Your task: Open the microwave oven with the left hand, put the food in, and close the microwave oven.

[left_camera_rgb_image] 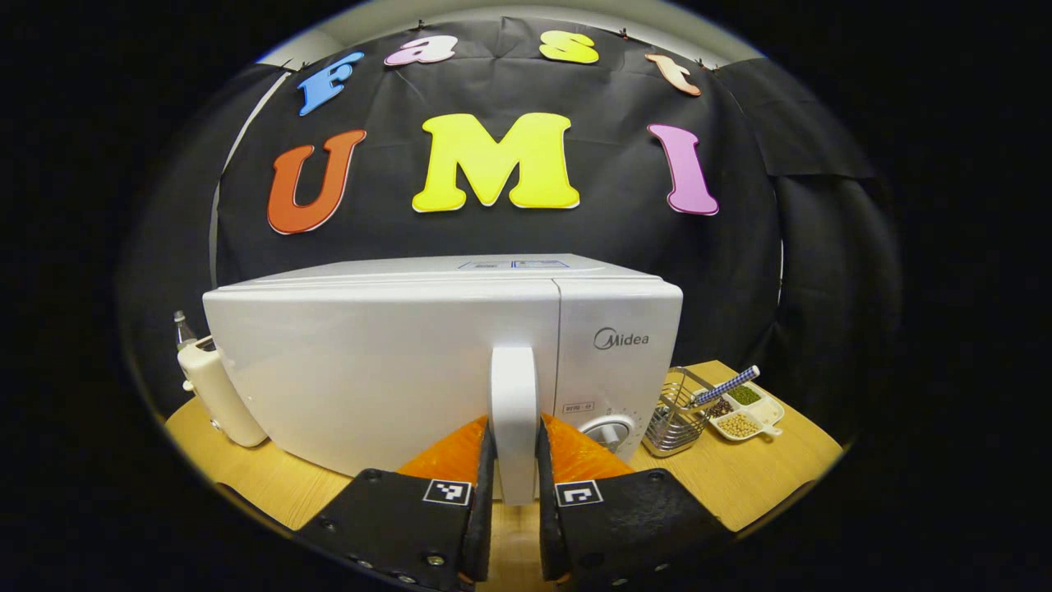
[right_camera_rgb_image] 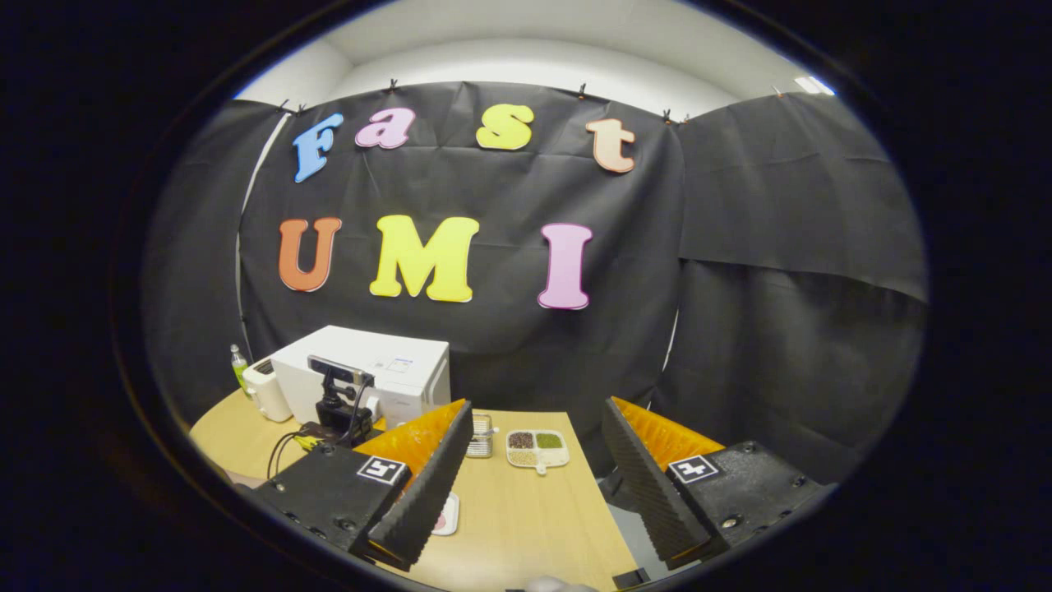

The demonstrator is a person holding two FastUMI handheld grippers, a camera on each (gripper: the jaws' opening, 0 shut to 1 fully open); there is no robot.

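A: Where the pale wooden counter (left_camera_rgb_image: 740, 485) runs up to the black cloth wall, what is the biggest thing standing on it?

B: The glossy white box-shaped microwave oven (left_camera_rgb_image: 394, 362), door shut, with a round dial low on its right panel. In the right gripper view the same oven (right_camera_rgb_image: 386, 370) sits far off at the counter's back left.

A: And the left tool?

B: The left tool (left_camera_rgb_image: 515, 460) is narrowed onto the upright white bar handle (left_camera_rgb_image: 514, 395) of the oven door, one finger pressed to each side of it. In the right gripper view that left tool (right_camera_rgb_image: 337, 407) shows as a dark device with cables in front of the oven.

A: The right one?

B: The right tool (right_camera_rgb_image: 534, 485) is spread wide, gripping nothing, hanging above the counter's near end.

A: What else, going down in size?

B: A cream-white toaster-like appliance (left_camera_rgb_image: 218, 390) stands just beside the oven's left side, and a clear bottle (left_camera_rgb_image: 182, 329) pokes up behind it. Right of the oven are a small wire metal basket (left_camera_rgb_image: 678, 415) with a blue-and-white checked stick leaning out, and next to it a white divided dish (left_camera_rgb_image: 744, 411) of brown, green and beige grains.

A: The food?

B: A white plate with something pink (right_camera_rgb_image: 448, 514) lies on the counter, half hidden behind the right tool's left finger; I cannot tell what the food is.
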